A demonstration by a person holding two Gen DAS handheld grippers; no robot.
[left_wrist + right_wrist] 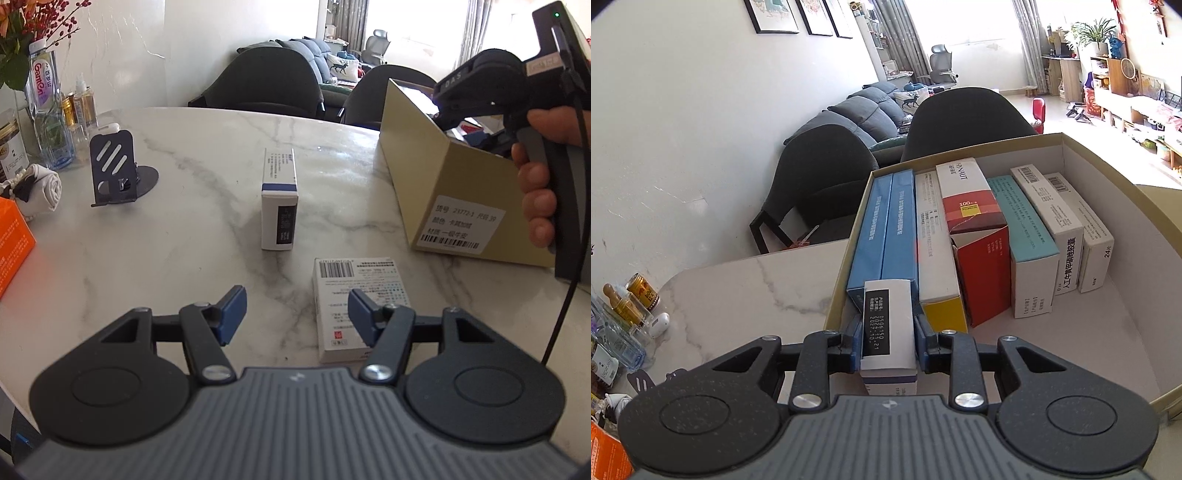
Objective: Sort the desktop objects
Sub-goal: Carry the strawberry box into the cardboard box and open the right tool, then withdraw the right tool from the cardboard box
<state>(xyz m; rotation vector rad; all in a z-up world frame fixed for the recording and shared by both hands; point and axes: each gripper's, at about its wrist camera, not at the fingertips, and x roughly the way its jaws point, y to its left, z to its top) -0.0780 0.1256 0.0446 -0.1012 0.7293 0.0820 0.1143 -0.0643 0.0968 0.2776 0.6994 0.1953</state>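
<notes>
**Right gripper carrying a box over the carton**

Right gripper (886,345) is clamped on a small white medicine box with a black date label (886,325), held over the near-left corner of the tan cardboard carton (1115,173), where other boxes stand in a row. Judged: placing step; next, lower it into the gap by the two blue boxes (886,229) and release. Left gripper (297,314) hovers with fingers apart above the white marble table (184,258); an upright white-and-blue box (279,206) and a flat white barcoded box (347,295) sit loose there. The carton floor under the held box is hidden.

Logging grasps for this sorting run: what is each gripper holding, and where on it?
Right gripper clamps a white box by its two long sides, over the carton. Left gripper is open, holding nothing.
</notes>
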